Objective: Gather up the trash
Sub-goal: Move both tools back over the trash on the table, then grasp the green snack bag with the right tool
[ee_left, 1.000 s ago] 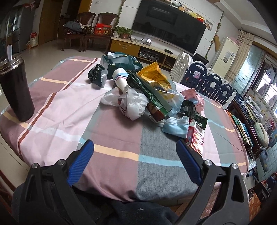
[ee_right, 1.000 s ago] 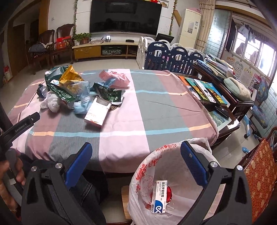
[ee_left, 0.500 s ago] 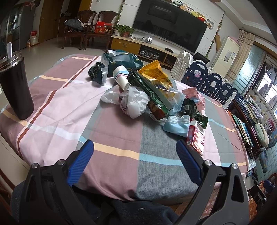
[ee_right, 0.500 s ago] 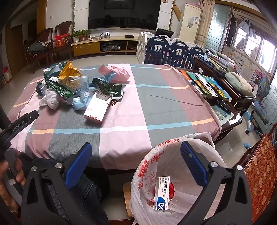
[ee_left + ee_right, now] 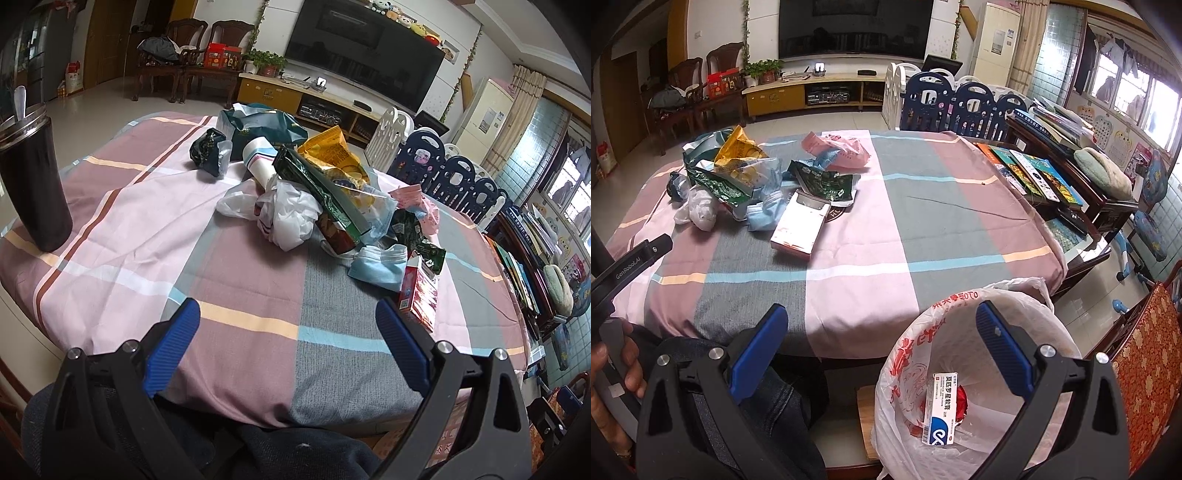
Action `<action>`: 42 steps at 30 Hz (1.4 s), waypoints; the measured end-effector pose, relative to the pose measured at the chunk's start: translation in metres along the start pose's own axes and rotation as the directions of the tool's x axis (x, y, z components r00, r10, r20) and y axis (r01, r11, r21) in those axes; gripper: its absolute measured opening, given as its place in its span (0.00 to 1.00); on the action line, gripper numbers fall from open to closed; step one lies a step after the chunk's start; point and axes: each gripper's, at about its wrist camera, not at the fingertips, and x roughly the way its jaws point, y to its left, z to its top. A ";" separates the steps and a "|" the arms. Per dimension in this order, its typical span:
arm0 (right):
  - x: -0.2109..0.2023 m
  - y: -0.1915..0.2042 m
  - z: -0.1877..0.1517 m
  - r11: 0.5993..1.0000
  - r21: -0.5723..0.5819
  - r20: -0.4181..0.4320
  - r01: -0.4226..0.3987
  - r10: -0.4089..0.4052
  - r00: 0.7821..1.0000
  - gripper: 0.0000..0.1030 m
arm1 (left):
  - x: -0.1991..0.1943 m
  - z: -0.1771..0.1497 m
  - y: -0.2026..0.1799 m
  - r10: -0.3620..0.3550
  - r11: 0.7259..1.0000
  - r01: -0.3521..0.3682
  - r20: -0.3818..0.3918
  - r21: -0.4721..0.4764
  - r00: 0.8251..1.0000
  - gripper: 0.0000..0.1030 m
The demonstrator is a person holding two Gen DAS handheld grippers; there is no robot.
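Observation:
A heap of trash lies on the checked tablecloth (image 5: pixel 229 280): a white plastic bag (image 5: pixel 286 218), a green wrapper (image 5: pixel 321 192), a yellow snack bag (image 5: pixel 332 155), a blue face mask (image 5: pixel 376 264) and a red-and-white carton (image 5: pixel 419 295). The carton also shows in the right wrist view (image 5: pixel 799 229). My left gripper (image 5: pixel 288 350) is open and empty over the table's near edge. My right gripper (image 5: pixel 882 354) is open and empty above a bin lined with a white bag (image 5: pixel 912 343), which holds a medicine box (image 5: pixel 942 410).
A tall black tumbler (image 5: pixel 33 184) stands at the table's left edge. Books (image 5: pixel 1034 173) lie on a side table to the right. A red-cushioned chair (image 5: pixel 1145 369) stands beside the bin. The left gripper's handle and a hand (image 5: pixel 613 332) show at far left.
Both grippers have moved slightly forward toward the table, so the trash heap looks a little nearer. Both stay open and empty.

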 end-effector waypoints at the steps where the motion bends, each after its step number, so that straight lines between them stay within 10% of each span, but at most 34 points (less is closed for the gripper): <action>1: 0.001 0.001 0.000 1.000 -0.001 -0.001 0.000 0.000 1.000 0.97 | 0.000 0.000 0.000 0.000 1.000 0.000 0.000 0.000 1.000 0.93; 19: 0.006 0.004 0.010 0.999 0.031 0.006 -0.025 0.025 1.000 0.97 | -0.015 0.010 0.011 0.050 0.999 -0.050 0.088 0.005 0.995 0.93; 26: 0.027 0.033 0.051 0.995 0.045 0.070 -0.091 0.087 0.994 0.89 | -0.034 0.033 0.051 0.114 0.993 -0.107 0.132 -0.056 0.985 0.51; 34: 0.077 0.122 0.094 0.973 -0.009 0.024 -0.229 0.229 0.973 0.86 | -0.018 0.034 0.101 0.075 0.954 -0.059 0.042 -0.293 0.996 0.65; 42: 0.134 0.221 0.124 0.963 -0.186 -0.008 -0.195 0.197 0.980 0.75 | -0.013 0.031 0.118 0.126 0.917 -0.112 0.014 -0.383 0.992 0.71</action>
